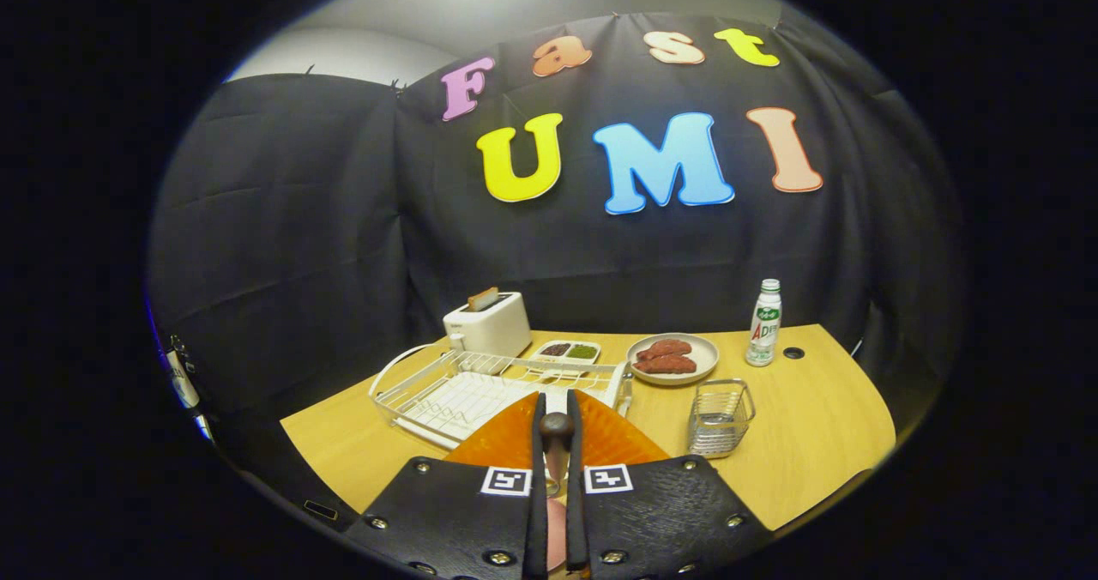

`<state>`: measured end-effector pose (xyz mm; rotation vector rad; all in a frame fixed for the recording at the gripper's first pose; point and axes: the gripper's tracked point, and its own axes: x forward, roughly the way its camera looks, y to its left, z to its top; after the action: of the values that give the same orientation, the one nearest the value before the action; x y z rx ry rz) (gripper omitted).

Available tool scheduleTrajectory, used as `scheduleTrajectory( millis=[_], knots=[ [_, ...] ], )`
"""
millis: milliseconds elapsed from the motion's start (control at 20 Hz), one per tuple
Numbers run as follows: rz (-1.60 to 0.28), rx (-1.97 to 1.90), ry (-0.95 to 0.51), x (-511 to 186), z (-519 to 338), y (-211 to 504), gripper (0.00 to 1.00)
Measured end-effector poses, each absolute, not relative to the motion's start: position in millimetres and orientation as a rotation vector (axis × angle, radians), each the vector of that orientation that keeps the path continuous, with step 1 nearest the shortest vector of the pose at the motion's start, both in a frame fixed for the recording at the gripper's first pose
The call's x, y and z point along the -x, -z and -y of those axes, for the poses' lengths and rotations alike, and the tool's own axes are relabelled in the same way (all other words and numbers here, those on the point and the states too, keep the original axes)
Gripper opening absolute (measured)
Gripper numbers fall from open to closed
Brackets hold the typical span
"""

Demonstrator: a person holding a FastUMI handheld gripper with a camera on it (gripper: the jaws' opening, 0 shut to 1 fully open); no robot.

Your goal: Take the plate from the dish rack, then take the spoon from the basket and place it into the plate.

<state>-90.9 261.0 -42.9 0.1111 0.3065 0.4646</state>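
Gripper view: the gripper [556,443] pinches the spoon [556,432] by its dark handle, over the orange plate [515,438] on the tabletop [815,425]. The spoon's long axis runs near-far, handle end pointing away. Released crooked or high, it could bounce off toward the dish rack [446,391] or basket [719,417].

The hand-held gripper [556,443], clamped on the spoon [556,432], hides much of the plate [506,443].

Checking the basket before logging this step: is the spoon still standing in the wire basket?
No: the wire basket looks empty, and the spoon sits pinched between the claw's fingers above the orange plate.
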Motion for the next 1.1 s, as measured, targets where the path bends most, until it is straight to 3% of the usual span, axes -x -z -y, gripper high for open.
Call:
scheduleTrajectory(
  millis=[550,800,900,1100],
  knots=[
    [-0.393,-0.188,-0.670,108,-352,95,0.08],
    [-0.407,-0.135,-0.696,116,-350,118,0.08],
    [-0.427,-0.137,-0.673,113,-342,122,0.10],
    [-0.441,-0.143,-0.591,102,-321,127,0.24]
  ],
)
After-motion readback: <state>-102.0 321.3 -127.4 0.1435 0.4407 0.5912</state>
